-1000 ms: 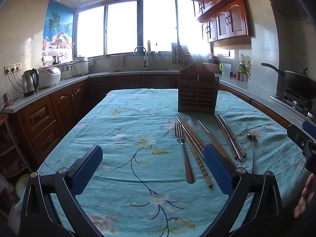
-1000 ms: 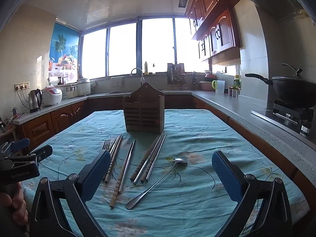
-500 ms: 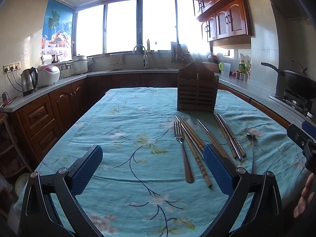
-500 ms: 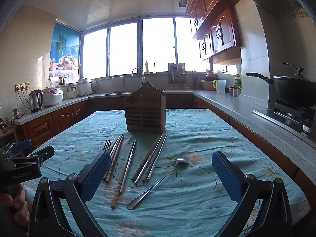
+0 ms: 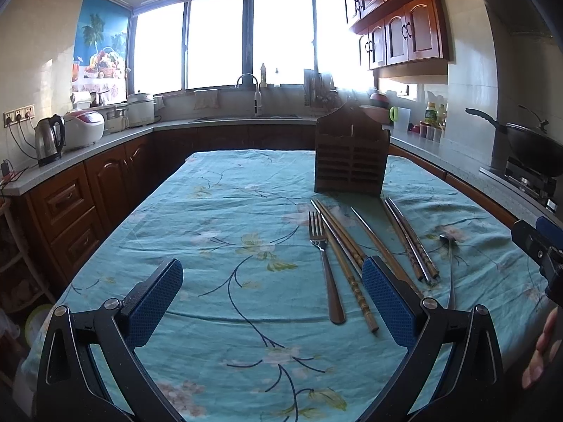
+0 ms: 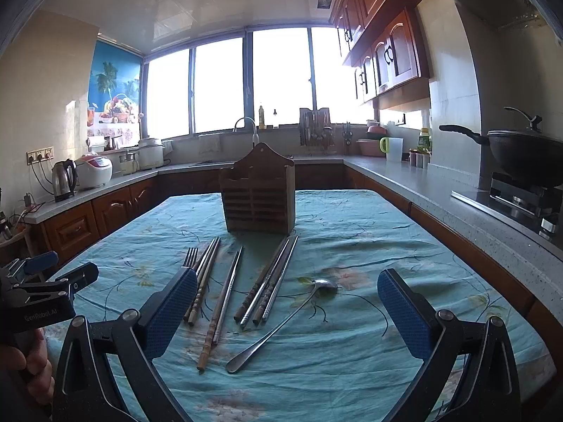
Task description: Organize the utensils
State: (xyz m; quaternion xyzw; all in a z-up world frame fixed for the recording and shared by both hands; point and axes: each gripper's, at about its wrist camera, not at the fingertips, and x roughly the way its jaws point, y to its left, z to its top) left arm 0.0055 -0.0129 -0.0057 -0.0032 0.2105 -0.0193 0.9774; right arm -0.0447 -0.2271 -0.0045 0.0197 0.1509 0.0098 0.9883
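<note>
So far nothing is getting sorted: I am holding my left gripper [image 5: 272,302] and right gripper [image 6: 286,313] spread wide and empty, while the fork [image 5: 322,256], chopsticks [image 6: 269,281] and spoon [image 6: 281,327] are all lying mid-frame before the wooden holder [image 6: 258,193].

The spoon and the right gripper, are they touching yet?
Apart. The right wrist view shows the spoon lying on the tablecloth with bare cloth visible around it, and the open right gripper holding nothing.
</note>
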